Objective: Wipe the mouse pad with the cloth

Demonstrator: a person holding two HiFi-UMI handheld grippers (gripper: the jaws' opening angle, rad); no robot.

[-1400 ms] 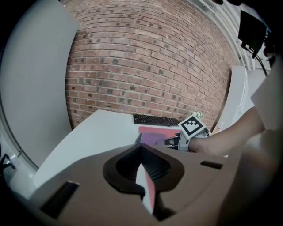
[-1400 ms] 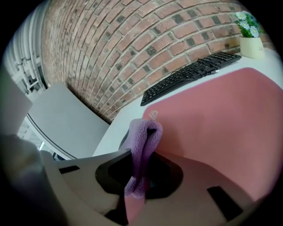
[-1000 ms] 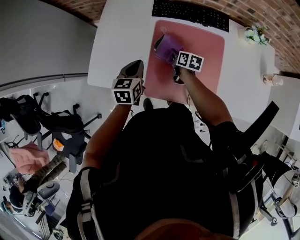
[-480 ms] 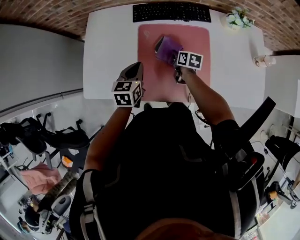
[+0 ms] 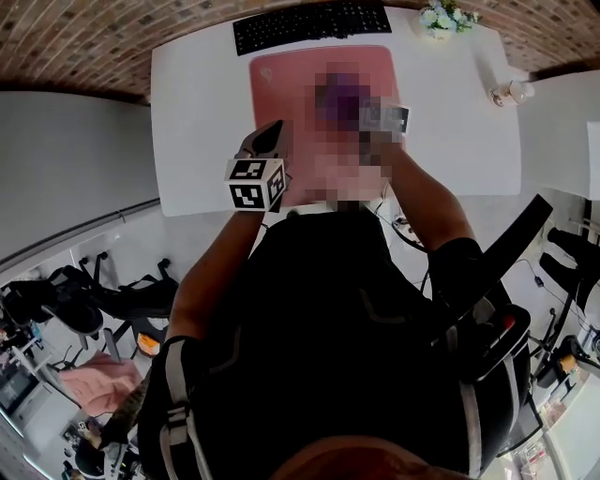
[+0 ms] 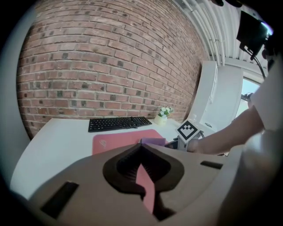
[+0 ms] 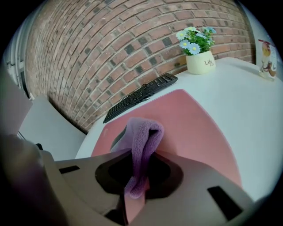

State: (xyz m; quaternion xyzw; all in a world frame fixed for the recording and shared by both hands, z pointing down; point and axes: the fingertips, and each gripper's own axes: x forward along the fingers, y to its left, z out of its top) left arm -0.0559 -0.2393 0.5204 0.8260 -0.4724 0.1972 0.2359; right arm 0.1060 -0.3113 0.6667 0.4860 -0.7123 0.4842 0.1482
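A pink mouse pad (image 5: 281, 84) lies on the white desk (image 5: 197, 112) in front of a black keyboard (image 5: 309, 23). My right gripper (image 7: 137, 176) is shut on a folded purple cloth (image 7: 143, 137), which hangs down onto the pad (image 7: 194, 123) near its middle. In the head view a mosaic patch covers that spot. My left gripper (image 5: 272, 139) hovers over the pad's near left edge, jaws together with nothing in them (image 6: 142, 176). From there I see the pad (image 6: 119, 141), the cloth (image 6: 153, 141) and the right gripper's marker cube (image 6: 188, 130).
A pot of flowers (image 7: 199, 59) stands at the desk's far right corner beside the keyboard (image 7: 141, 95). A small figurine (image 7: 266, 53) stands near the right edge. A brick wall runs behind the desk. Chairs and clutter sit on the floor at the left.
The right gripper has dragged the cloth rightward across the pad, from its left part to about its middle. The left gripper has stayed at the near left edge. The head camera has tilted.
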